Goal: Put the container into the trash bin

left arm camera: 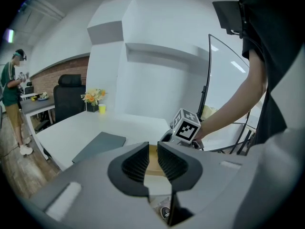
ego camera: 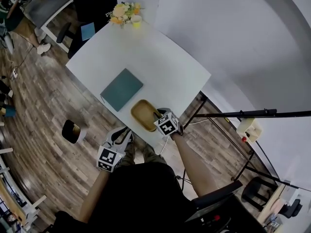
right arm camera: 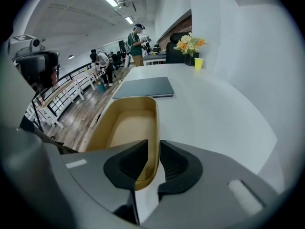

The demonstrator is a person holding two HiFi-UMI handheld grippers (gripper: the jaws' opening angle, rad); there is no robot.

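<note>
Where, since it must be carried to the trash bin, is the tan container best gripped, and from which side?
Grip the thin upright wall at the near end of the tan container, from above, one jaw inside, one outside. It is a wide, shallow, open tray flat on the table, likely too broad to span. The right gripper straddles that wall, pads not yet pressing.

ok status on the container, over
Left gripper open, empty. Right gripper open, jaws astride container rim. Container on table, near edge. Trash bin on floor to the left, nothing seen between.
</note>
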